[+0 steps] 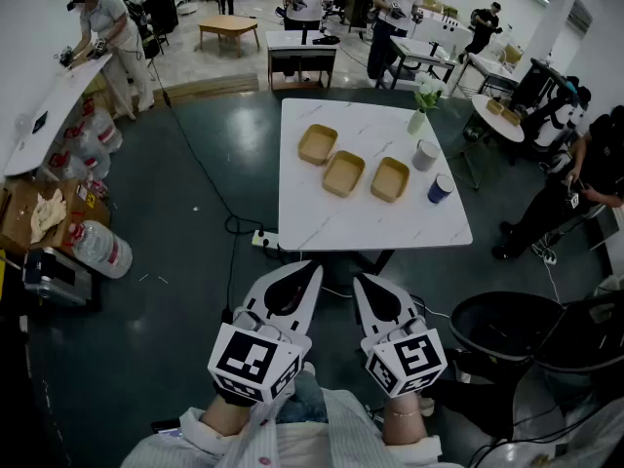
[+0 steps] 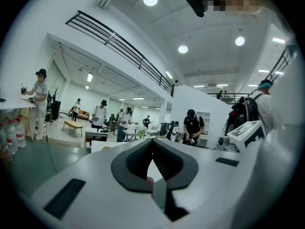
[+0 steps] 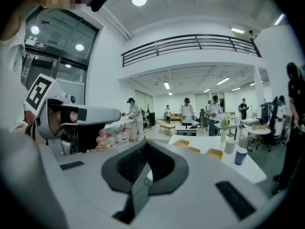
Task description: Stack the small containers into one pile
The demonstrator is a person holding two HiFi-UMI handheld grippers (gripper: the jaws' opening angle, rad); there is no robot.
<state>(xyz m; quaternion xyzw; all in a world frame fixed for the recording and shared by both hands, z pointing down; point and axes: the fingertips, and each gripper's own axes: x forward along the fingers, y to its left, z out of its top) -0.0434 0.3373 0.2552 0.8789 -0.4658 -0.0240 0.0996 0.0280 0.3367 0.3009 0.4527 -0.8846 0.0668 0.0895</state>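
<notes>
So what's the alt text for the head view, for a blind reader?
From above, a white table holds three tan containers in a row, unstacked, beside a grey cup, a blue cup and a vase. In the foreground the left claw and right claw are shut and empty, short of the table.

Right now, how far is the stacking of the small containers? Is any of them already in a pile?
Done: nothing yet. The left container, the middle container and the right container lie singly in a row on the white table, none inside another. In hand: nothing; the left gripper and the right gripper are shut and empty, short of the table. Left: the whole pile.
</notes>
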